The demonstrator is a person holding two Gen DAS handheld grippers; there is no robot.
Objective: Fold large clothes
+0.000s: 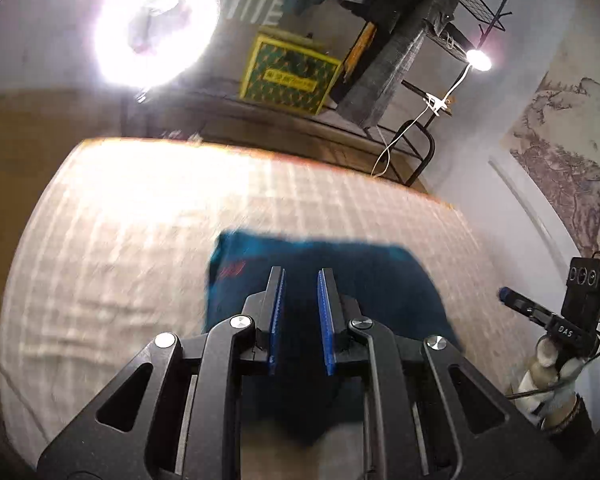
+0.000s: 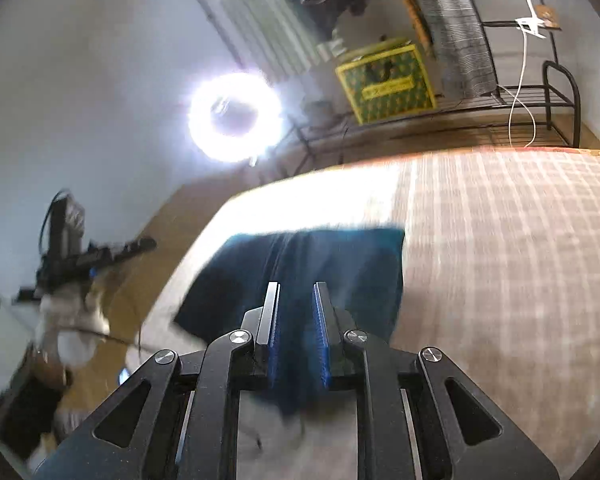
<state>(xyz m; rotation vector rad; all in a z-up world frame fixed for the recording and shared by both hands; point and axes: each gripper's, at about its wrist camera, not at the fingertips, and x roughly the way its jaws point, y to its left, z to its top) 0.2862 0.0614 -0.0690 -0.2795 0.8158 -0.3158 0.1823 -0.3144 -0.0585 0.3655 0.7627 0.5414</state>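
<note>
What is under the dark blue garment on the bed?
The dark blue garment lies on the checked bedcover. Anything between its folded layers is covered.

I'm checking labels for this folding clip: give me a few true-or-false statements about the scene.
1. The garment is dark blue. True.
2. It lies on a bare wooden floor. False: it lies on a checked bedcover.
3. The left gripper clamps the garment. False: its jaws stand apart, with nothing between them.
4. A lit ring light stands beyond the bed. True.
5. The box on the rack is red. False: it is yellow and green.
</note>
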